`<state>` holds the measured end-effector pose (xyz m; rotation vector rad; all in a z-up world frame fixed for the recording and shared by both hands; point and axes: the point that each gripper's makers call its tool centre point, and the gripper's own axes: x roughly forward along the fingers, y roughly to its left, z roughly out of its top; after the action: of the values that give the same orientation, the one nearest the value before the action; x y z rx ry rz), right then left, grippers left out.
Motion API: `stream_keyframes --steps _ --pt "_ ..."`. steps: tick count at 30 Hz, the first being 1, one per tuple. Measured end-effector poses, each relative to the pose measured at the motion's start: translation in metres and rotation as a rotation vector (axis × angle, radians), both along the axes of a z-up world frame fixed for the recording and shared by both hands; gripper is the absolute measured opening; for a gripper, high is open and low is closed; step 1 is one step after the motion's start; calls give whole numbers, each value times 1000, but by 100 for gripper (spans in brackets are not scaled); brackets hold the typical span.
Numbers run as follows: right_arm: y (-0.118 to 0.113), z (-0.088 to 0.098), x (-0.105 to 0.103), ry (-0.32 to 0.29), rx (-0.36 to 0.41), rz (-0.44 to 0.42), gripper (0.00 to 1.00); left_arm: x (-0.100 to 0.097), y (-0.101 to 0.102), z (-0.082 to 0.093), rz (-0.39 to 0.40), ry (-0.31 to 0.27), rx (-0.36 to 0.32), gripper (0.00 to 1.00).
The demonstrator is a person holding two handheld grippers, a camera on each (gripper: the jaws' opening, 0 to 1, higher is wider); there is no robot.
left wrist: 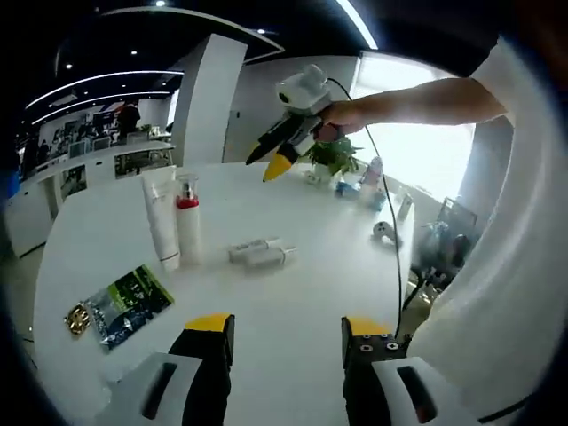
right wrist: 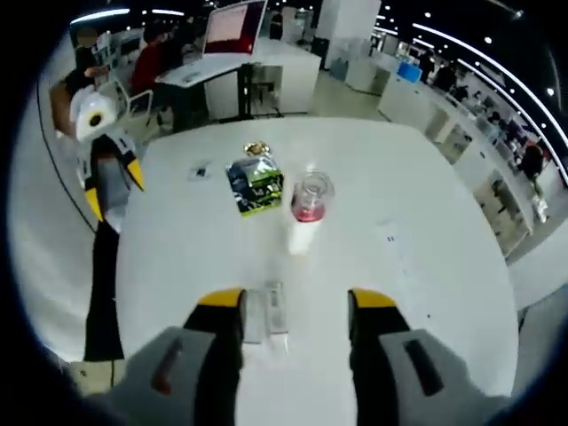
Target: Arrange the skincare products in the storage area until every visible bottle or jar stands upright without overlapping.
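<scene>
1. The left gripper (left wrist: pixel 288 342) is wide open and holds nothing; ahead and to its left a white tube (left wrist: pixel 161 216) and a red-collared bottle (left wrist: pixel 187 217) stand upright, touching.
2. The right gripper (right wrist: pixel 294 311) gapes empty over two small flat-lying tubes (right wrist: pixel 266 311); the bottle (right wrist: pixel 308 209) stands beyond.
3. A glossy packet (left wrist: pixel 129 302) lies on the smooth white table (left wrist: pixel 293 293).
4. In the left gripper view, a plant (left wrist: pixel 333 155) stands far ahead.

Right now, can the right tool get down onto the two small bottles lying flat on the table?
Probably yes: the right tool hovers open right above the lying bottles, with nothing between them.
</scene>
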<state>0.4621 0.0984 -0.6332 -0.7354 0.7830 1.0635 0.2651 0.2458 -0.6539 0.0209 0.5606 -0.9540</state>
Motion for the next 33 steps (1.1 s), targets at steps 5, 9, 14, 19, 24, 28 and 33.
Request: stream_keyframes --steps 5,9,14,19,24,28,33 --pt "-17 -21 0 21 -14 -97 38 4 11 0 -6 -2 12 50" --pt "-32 -47 -13 87 -41 -170 37 9 16 3 22 -2 2 50" --pt "-40 -79 -34 158 -43 -185 37 11 17 0 49 8 17 50" --pt "-49 -108 -52 235 -61 -203 36 7 10 1 52 19 32 50" --pt "-51 -127 -63 285 -67 -187 35 9 7 3 73 40 41 50" --pt "-58 -142 -64 290 -84 -166 34 10 4 8 84 36 66 50" --pt "-59 -155 -66 290 -68 -128 32 7 -1 14 173 56 95 50"
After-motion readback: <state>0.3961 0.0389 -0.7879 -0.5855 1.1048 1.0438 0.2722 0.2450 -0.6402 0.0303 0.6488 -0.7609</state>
